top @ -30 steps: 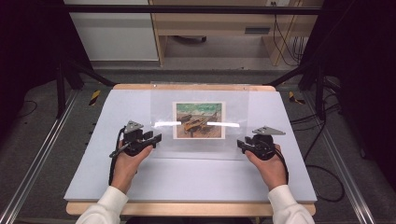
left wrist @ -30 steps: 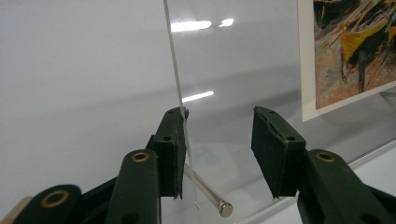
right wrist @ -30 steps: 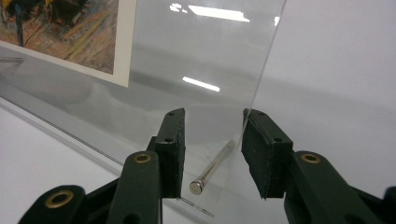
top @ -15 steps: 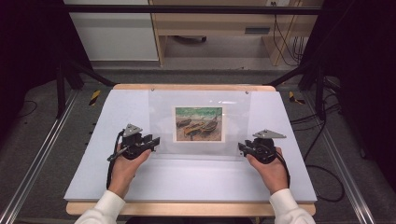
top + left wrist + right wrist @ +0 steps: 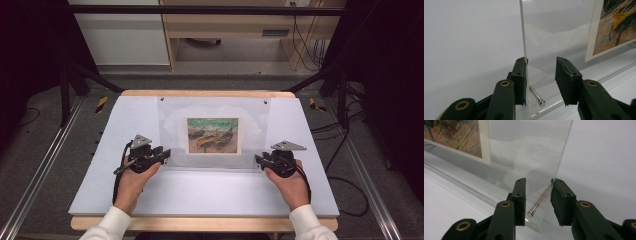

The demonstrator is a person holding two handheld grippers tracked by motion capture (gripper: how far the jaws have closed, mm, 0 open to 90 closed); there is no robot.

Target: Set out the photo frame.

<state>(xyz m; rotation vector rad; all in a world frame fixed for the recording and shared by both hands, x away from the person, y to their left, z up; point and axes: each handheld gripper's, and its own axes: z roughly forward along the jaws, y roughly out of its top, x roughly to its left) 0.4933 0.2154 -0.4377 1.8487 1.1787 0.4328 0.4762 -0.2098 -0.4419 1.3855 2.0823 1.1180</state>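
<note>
I have a gripper in each hand at the near corners of a clear acrylic sheet (image 5: 215, 131) that lies on the white table top (image 5: 200, 192). A print of beached boats (image 5: 213, 135) sits under the sheet, at the centre of the table.

My left gripper (image 5: 161, 155) is at about eight o'clock from the print, at the sheet's near left corner. In the left gripper view (image 5: 541, 80) its jaws have just been closing and now stand partly apart. The sheet's edge rests against the inner face of the left-hand pad (image 5: 520, 75), while the right-hand pad (image 5: 565, 80) is clear of it, so nothing is clamped. A small metal pin (image 5: 537, 96) pokes through the sheet's corner between the jaws.

My right gripper (image 5: 259, 161) is at about four o'clock from the print, at the near right corner. In the right gripper view (image 5: 537, 200) its jaws have also just been closing and are partly apart, astride the corner of the sheet. A second metal pin (image 5: 539, 201) runs through that corner; its far tip looks to touch the right-hand pad (image 5: 560, 200), though I cannot tell for sure. The left-hand pad (image 5: 520, 197) stands just off the sheet. I have no firm hold here either.

Both of the sheet's far corners show a small dark fastener near the table's twelve o'clock edge.
</note>
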